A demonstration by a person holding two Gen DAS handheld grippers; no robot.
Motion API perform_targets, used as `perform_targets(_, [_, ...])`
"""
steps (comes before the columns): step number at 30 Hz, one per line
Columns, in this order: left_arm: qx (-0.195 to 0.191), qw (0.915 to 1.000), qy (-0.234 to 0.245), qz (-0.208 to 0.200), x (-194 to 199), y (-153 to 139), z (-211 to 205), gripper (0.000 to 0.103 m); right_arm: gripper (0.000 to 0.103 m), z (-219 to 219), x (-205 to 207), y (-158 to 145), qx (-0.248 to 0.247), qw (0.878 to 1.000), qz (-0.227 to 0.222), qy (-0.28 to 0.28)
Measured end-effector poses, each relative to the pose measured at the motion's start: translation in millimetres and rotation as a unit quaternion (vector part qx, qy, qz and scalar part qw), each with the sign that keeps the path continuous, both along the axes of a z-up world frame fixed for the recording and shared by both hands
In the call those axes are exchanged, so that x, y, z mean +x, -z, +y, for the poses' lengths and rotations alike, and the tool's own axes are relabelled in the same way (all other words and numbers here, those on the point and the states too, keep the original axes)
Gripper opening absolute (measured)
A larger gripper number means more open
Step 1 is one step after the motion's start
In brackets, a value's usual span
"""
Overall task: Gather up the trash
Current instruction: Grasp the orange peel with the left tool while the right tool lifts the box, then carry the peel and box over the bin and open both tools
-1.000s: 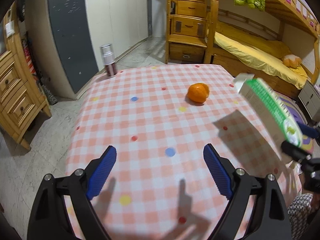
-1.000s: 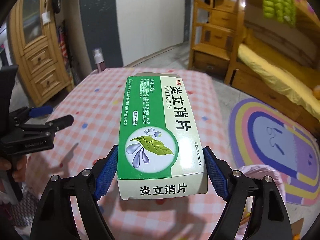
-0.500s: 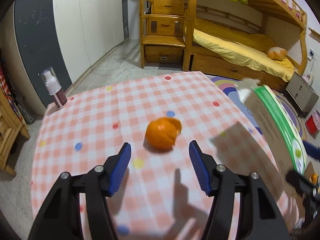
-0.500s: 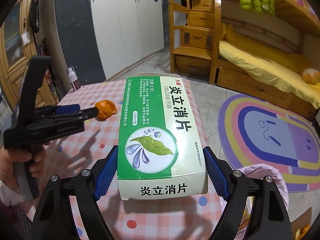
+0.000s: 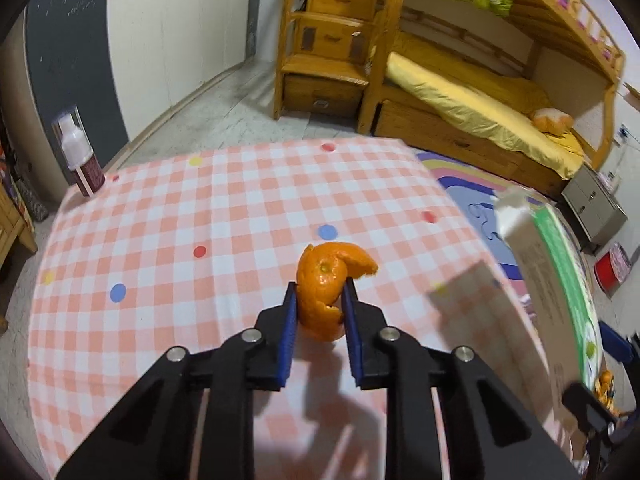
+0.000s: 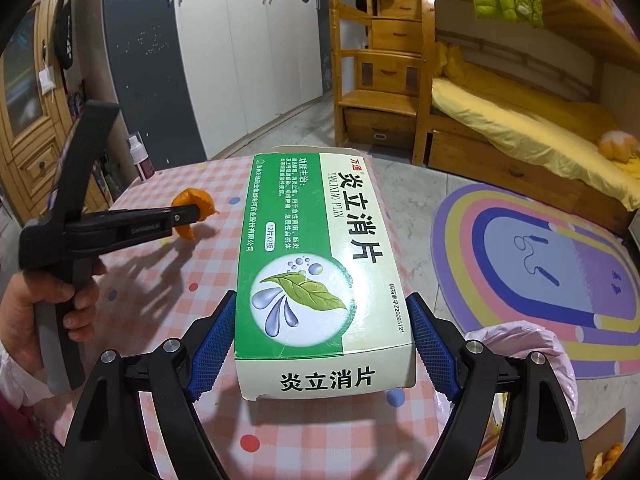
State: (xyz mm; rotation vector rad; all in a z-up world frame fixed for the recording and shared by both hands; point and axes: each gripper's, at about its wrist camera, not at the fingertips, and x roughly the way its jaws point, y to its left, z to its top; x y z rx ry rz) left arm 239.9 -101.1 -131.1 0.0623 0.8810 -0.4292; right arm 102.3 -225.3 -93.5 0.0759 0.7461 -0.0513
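Note:
My left gripper (image 5: 319, 294) is shut on an orange peel (image 5: 326, 286) that rests on or just above the pink checked tablecloth (image 5: 180, 240). The peel also shows in the right wrist view (image 6: 196, 208), pinched in the left gripper (image 6: 188, 213). My right gripper (image 6: 320, 312) is shut on a green and white medicine box (image 6: 316, 256) and holds it above the table's right edge. The box shows at the right of the left wrist view (image 5: 556, 288).
A small spray bottle (image 5: 78, 158) stands at the table's far left corner. A pink trash bag (image 6: 532, 356) hangs beside the table by the right gripper. A rainbow rug (image 6: 540, 272), a wooden bunk bed (image 6: 500, 120) and a wooden cabinet (image 6: 36, 128) surround the table.
My left gripper moved forward to the orange peel and shut on it. My right gripper kept the box and swung a little to the right.

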Motion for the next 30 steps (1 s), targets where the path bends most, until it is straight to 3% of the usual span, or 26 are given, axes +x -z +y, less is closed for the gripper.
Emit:
perform_targets(6, [0.0, 0.998, 0.05, -0.037, -65.2, -30.2, -6.6, 0.019, 0.082, -6.3, -29.6, -18.0, 0.004, 1.0, -0.008, 0.014])
perform_targets(14, [-0.018, 0.9907, 0.13, -0.036, -148.7, -43.8, -46.9, 0.019, 0.082, -38.7, -83.8, -25.0, 0.013, 0.998, 0.001, 0.064])
perform_targets(24, [-0.023, 0.9752, 0.22, -0.009, -194.5, -32.7, -134.9, 0.02, 0.082, -112.1, -157.8, -8.9, 0.009, 0.984, 0.028, 0.177])
perform_targets(30, [-0.016, 0.965, 0.262, 0.008, -201.2, -23.2, -191.3, 0.02, 0.082, -153.6, -177.2, -0.2, 0.026, 0.972, 0.036, 0.23])
